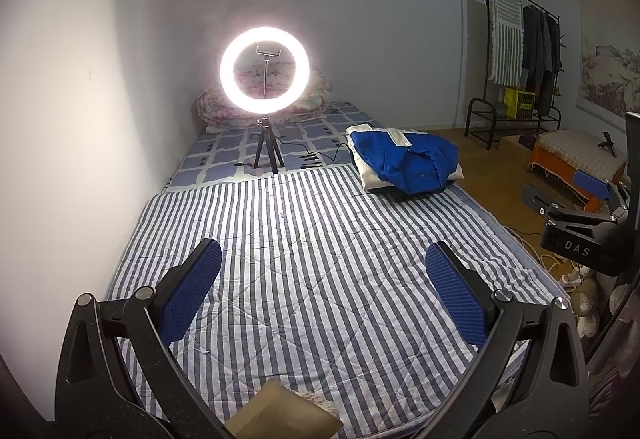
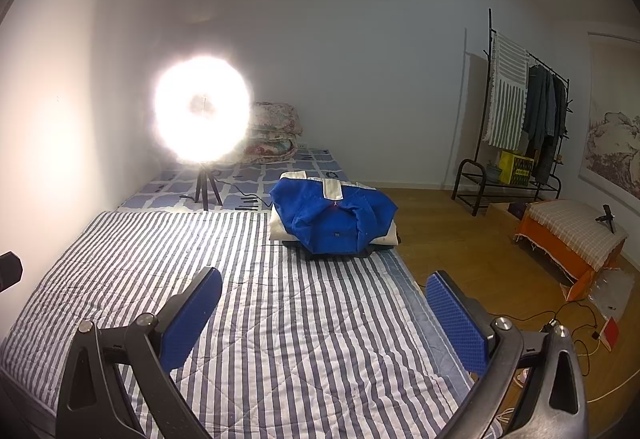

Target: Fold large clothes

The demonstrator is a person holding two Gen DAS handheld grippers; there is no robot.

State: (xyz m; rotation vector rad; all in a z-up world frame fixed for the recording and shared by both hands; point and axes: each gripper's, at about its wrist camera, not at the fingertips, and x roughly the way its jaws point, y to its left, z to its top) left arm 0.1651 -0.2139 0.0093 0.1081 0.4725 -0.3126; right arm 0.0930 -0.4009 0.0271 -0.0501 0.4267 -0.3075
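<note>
Bed (image 1: 320,271) fills most of the room's left side, covered near us by a striped quilt (image 2: 240,299), with a blue checked sheet (image 1: 224,159) beyond it. Quilt lies flat and bare where the tongs hang.

Clothes pile (image 2: 334,217) sits on the bed's far right edge, at the seam between quilt and sheet. Top item is a blue jacket (image 1: 408,159) with white panels, roughly bundled, over something pale and something dark beneath. Judged soft, limp, fairly bulky; will sag and drag rather than hold shape. Fabric looks matte, not slippery. Best holds probably collar or shoulder seams, one per side, so it hangs open when lifted.

Ring light (image 1: 265,67) on a small tripod stands on the sheet, left of the pile, cable trailing toward it. Glare washes out the right view there.

Left tongs (image 1: 323,275): spread wide, nothing held. Right tongs (image 2: 324,305): likewise spread, nothing held. Both well short of the pile.
</note>
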